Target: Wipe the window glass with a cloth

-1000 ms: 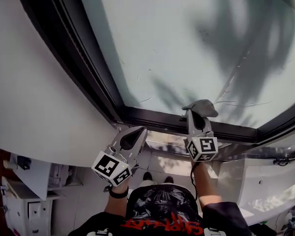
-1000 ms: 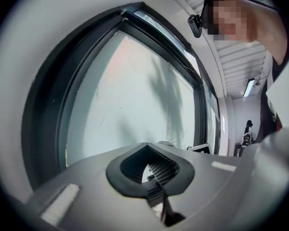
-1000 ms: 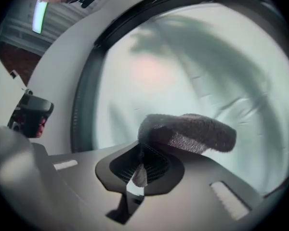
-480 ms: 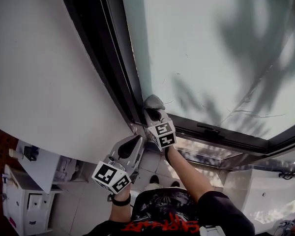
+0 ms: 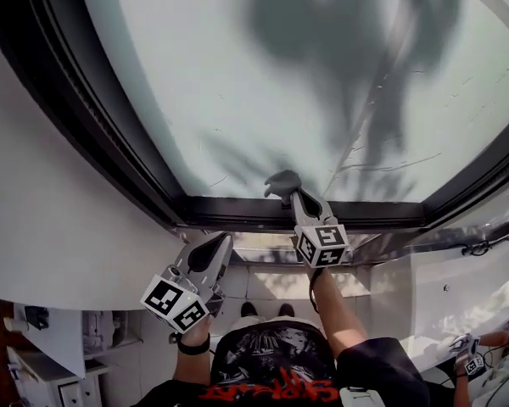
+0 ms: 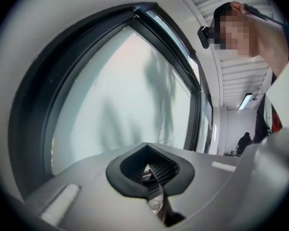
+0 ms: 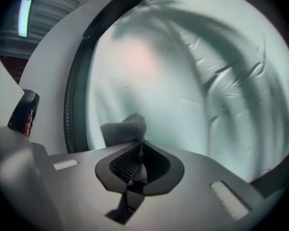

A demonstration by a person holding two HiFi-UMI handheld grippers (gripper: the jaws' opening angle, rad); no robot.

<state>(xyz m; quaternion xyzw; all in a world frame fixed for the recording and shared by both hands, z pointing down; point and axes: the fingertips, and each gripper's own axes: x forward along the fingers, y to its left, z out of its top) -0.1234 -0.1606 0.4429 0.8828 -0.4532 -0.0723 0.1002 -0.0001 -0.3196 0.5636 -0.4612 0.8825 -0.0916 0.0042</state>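
Head view: right tongs (image 5: 292, 195) at centre frame, clamped on the grey cloth (image 5: 282, 181). The cloth sits at the lower edge of the window glass (image 5: 322, 83), just above the dark bottom rail (image 5: 237, 212); it looks to be against the pane, but contact is not certain. Left tongs (image 5: 222, 241) hang lower and to the left, below the rail and clear of the glass, carrying nothing.

Left gripper view: left tongs (image 6: 145, 146) closed tip to tip with nothing between them. The glass (image 6: 120, 95) fills the middle of the frame, with the dark frame around it.

Right gripper view: right tongs (image 7: 137, 146) shut on the cloth (image 7: 125, 128). A wad bunches up past the tips and a strip trails down between the ribbed pads. The glass (image 7: 192, 81) lies behind, blurred.

Judgement: wiping step in hand, along the bottom strip of the pane. Most of the glass lies above the cloth, so the next move calls for keeping the wad pressed to the pane and sweeping it up or sideways.

Containers: no bucket or bottle seen. White cabinet (image 5: 47, 371) at lower left of head view, contents not visible
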